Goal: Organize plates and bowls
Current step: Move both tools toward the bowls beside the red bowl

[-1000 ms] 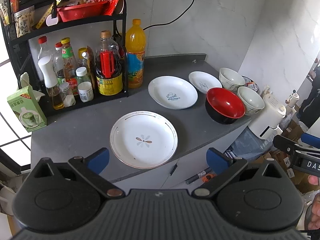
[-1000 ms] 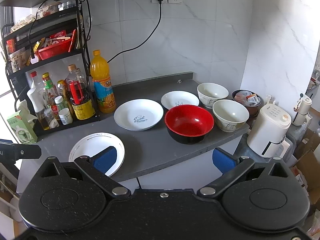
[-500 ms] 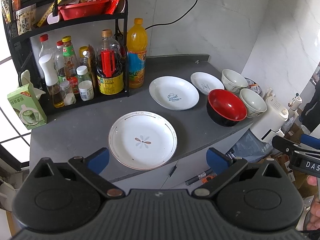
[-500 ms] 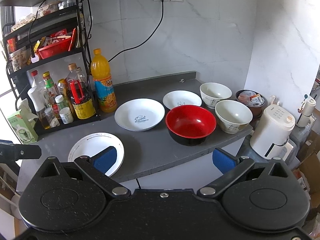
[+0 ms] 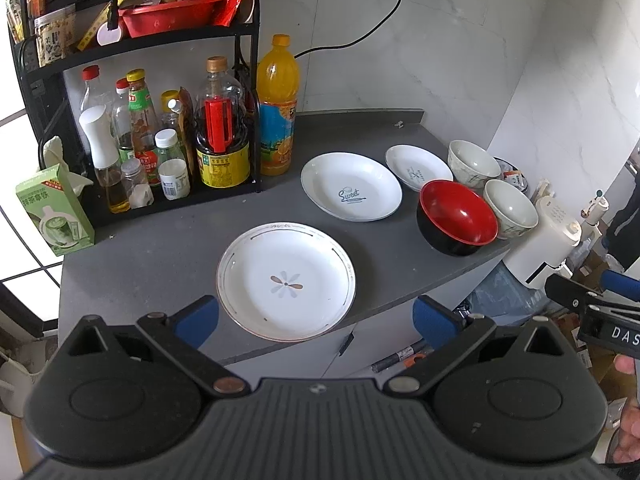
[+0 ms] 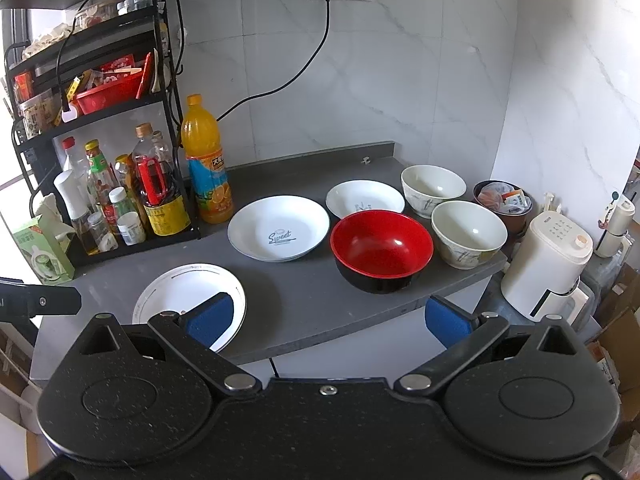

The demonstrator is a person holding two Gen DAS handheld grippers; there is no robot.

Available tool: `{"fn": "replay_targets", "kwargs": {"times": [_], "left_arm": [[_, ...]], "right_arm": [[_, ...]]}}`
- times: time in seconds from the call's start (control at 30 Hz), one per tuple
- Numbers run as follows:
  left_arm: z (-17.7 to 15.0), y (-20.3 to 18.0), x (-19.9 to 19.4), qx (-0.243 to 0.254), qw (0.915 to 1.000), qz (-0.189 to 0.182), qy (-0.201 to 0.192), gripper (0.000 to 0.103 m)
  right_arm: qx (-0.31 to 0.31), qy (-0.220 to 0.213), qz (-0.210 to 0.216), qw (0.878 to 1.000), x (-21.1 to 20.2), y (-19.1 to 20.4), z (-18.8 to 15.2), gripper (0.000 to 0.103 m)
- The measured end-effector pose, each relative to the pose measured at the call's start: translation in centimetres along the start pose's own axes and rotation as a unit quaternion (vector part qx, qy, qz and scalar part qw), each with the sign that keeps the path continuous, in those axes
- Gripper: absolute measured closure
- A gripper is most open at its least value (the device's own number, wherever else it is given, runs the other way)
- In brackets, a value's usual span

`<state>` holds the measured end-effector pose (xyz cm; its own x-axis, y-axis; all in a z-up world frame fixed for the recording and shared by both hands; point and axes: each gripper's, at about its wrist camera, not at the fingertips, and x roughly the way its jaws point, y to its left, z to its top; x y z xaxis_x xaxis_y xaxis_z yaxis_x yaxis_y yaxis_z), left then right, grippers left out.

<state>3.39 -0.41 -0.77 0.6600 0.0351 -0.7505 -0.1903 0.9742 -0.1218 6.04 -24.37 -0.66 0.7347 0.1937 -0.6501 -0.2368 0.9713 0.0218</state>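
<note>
On the grey counter (image 5: 168,248), six dishes lie apart, none stacked: flower plate (image 5: 286,281) nearest the front edge, Sweet plate (image 5: 351,186) behind it, red bowl (image 6: 382,249) to the right. Directly ahead of the left gripper (image 5: 316,318) sits the flower plate, so that hand is nearer. Right gripper (image 6: 326,316) faces the red bowl. Both jaws are spread wide, empty, short of the counter.

Left hand-held gripper (image 5: 316,320) nudged slightly toward flower plate (image 5: 286,281); right hand-held gripper (image 6: 328,320) pulled back slightly.
</note>
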Motion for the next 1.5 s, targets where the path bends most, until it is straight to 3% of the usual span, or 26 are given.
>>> {"fn": "replay_targets", "kwargs": {"times": [0.63, 1.5], "left_arm": [[-0.2, 1.2, -0.2, 0.003, 1.0000, -0.003, 0.000, 0.001], [0.4, 3.7, 1.0, 0.044, 0.9981, -0.042, 0.016, 0.001]], "right_arm": [[0.012, 0.006, -0.003, 1.000, 0.0, 1.1, -0.3, 0.000], [0.074, 0.009, -0.079, 0.994, -0.9, 3.0, -2.3, 0.000]]}}
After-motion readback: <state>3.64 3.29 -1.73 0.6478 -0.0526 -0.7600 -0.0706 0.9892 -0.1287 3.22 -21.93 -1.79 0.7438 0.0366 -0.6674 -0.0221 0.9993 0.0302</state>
